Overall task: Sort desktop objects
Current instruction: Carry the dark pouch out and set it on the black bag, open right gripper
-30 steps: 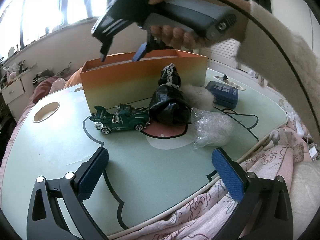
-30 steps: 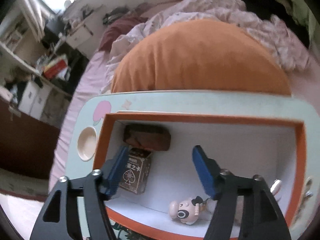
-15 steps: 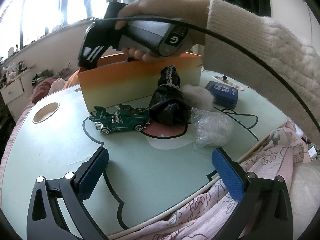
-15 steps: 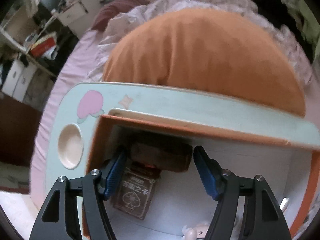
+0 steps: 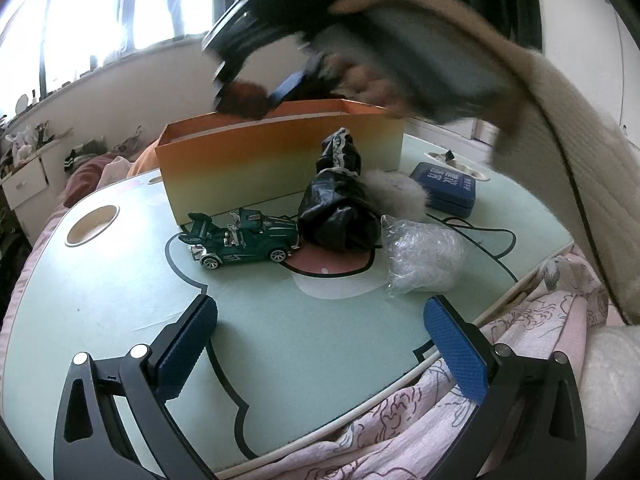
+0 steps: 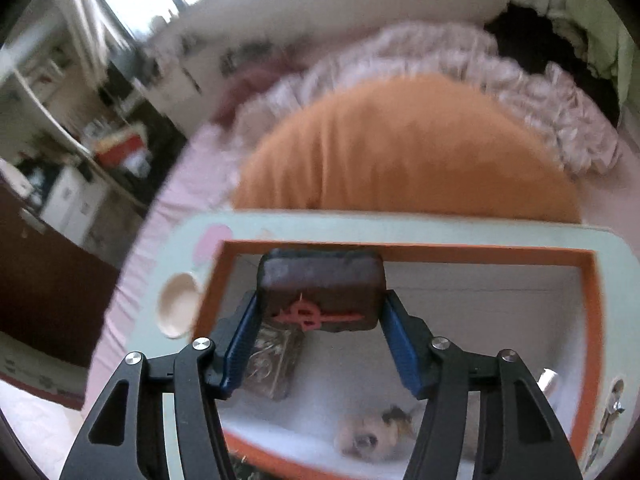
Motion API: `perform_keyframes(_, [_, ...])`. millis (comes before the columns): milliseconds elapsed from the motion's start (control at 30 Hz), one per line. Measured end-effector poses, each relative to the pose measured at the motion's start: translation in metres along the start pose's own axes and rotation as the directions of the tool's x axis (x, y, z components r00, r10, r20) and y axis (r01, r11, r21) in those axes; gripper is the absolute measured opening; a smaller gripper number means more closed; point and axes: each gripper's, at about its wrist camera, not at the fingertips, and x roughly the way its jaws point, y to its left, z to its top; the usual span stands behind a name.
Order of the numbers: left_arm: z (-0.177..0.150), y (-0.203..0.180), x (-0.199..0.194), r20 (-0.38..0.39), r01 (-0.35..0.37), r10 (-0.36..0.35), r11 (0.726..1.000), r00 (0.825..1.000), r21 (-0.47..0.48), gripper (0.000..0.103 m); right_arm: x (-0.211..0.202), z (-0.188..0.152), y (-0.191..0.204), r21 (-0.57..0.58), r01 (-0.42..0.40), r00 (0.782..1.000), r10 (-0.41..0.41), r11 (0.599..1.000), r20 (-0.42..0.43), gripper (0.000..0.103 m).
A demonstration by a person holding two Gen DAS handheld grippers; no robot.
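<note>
While the left hand-held gripper (image 5: pixel 320 344) hangs with jaws apart over the bench (image 5: pixel 120 296), the right hand-held gripper (image 6: pixel 320 320), its jaws having just been closing, clamps a brown block (image 6: pixel 320 292) above the orange box (image 6: pixel 584 320) that holds a card deck (image 6: pixel 272 364).

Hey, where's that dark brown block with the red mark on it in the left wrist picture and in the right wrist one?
Left wrist: brown block, blurred, upper middle, between the right gripper's fingers above the box's rim.
Right wrist: centre, clamped between the blue pads, over the box's inside.
Shared landmark: orange box.
</note>
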Motion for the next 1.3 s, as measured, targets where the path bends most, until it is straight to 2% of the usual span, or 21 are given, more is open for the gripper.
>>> perform_keyframes(100, [0.000, 0.000, 0.000, 0.000, 0.000, 0.000, 1.000, 1.000, 0.000, 0.103, -0.041, -0.026, -0.011, -0.002, -0.049, 0.996, 0.049, 0.999, 0.070, 0.060])
perform_keyframes(200, [0.000, 0.000, 0.000, 0.000, 0.000, 0.000, 1.000, 1.000, 0.000, 0.103, -0.072, -0.064, -0.020, -0.019, -0.087, 0.993, 0.089, 0.996, 0.073, 0.060])
perform_keyframes(300, [0.000, 0.000, 0.000, 0.000, 0.001, -0.001, 1.000, 1.000, 0.001, 0.103, -0.086, -0.103, -0.027, -0.044, -0.051, 0.997, 0.053, 0.998, 0.055, 0.060])
perform_keyframes(400, [0.000, -0.001, 0.000, 0.000, 0.000, 0.000, 1.000, 1.000, 0.001, 0.103, -0.081, -0.130, -0.035, -0.057, -0.007, 0.999, 0.009, 0.998, 0.038, 0.059])
perform_keyframes(500, [-0.001, -0.002, -0.001, 0.000, 0.001, -0.001, 1.000, 1.000, 0.001, 0.103, -0.062, -0.140, -0.043, -0.061, -0.024, 1.000, 0.024, 0.998, 0.004, 0.062])
perform_keyframes(600, [-0.001, -0.002, -0.001, 0.000, 0.001, -0.001, 1.000, 1.000, 0.001, 0.103, -0.065, -0.144, -0.041, -0.096, -0.024, 0.997, 0.031, 0.995, 0.072, 0.063])
perform_keyframes(667, [-0.001, -0.002, -0.001, 0.000, 0.000, 0.000, 1.000, 1.000, 0.001, 0.103, -0.074, -0.150, -0.038, -0.125, -0.033, 0.992, 0.047, 0.992, 0.114, 0.071])
perform_keyframes(700, [-0.001, -0.002, -0.001, 0.000, 0.000, 0.000, 1.000, 1.000, 0.001, 0.103, -0.078, -0.156, -0.037, -0.145, -0.035, 0.991, 0.053, 0.989, 0.127, 0.079])
perform_keyframes(733, [-0.001, -0.002, -0.001, 0.000, 0.000, 0.000, 1.000, 1.000, 0.001, 0.103, -0.082, -0.164, -0.036, -0.166, -0.027, 0.990, 0.049, 0.986, 0.133, 0.084])
perform_keyframes(900, [-0.002, -0.002, -0.001, -0.001, 0.001, -0.001, 1.000, 1.000, 0.003, 0.103, -0.085, -0.210, -0.040, -0.220, 0.068, 0.987, -0.034, 0.973, 0.155, 0.084])
perform_keyframes(933, [-0.001, -0.002, -0.001, 0.001, 0.001, -0.001, 1.000, 1.000, 0.002, 0.103, -0.088, -0.219, -0.044, -0.205, 0.069, 0.981, -0.029, 0.976, 0.192, 0.090])
perform_keyframes(1000, [-0.002, -0.001, 0.000, -0.001, 0.001, -0.001, 1.000, 1.000, 0.003, 0.103, -0.083, -0.222, -0.052, -0.178, 0.081, 0.980, -0.046, 0.981, 0.194, 0.102])
perform_keyframes(1067, [-0.001, -0.002, 0.000, 0.001, 0.001, -0.001, 1.000, 1.000, 0.005, 0.103, -0.079, -0.222, -0.063, -0.148, 0.029, 0.979, 0.002, 0.989, 0.204, 0.103])
perform_keyframes(1300, [-0.001, -0.001, 0.000, 0.001, 0.001, -0.001, 1.000, 1.000, 0.008, 0.103, -0.078, -0.227, -0.065, -0.154, 0.038, 0.967, 0.003, 0.987, 0.255, 0.103])
